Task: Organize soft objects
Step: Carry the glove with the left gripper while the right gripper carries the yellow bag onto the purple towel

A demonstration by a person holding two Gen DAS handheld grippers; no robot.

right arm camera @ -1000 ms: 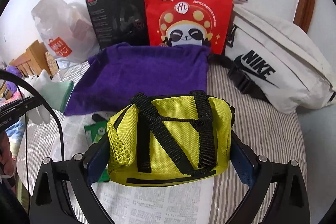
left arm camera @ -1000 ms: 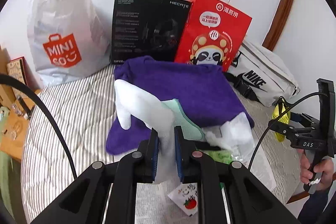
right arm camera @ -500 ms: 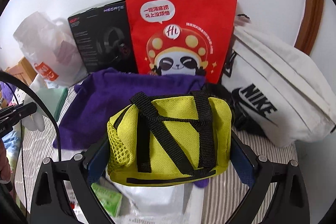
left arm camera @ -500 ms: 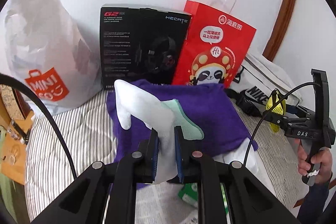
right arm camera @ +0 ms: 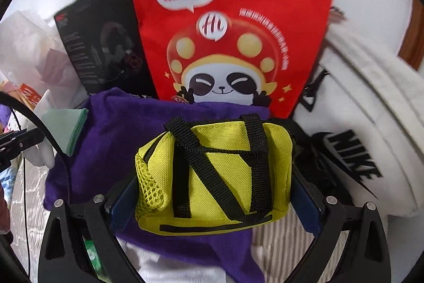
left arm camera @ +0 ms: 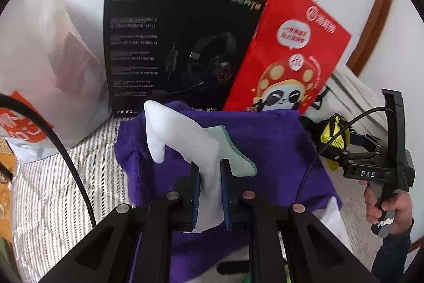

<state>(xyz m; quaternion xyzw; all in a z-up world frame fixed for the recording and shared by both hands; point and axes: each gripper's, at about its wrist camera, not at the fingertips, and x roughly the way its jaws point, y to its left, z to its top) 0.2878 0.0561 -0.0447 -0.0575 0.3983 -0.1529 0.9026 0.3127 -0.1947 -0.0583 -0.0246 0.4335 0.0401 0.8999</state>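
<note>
You've got your left gripper (left arm camera: 209,178) pinched tight on the white-and-mint sock (left arm camera: 185,134), dangling over the purple towel (left arm camera: 278,150), while your right gripper (right arm camera: 214,192) is clamped around the yellow mini bag (right arm camera: 212,171) just in front of the red paper bag (right arm camera: 233,25).
</note>
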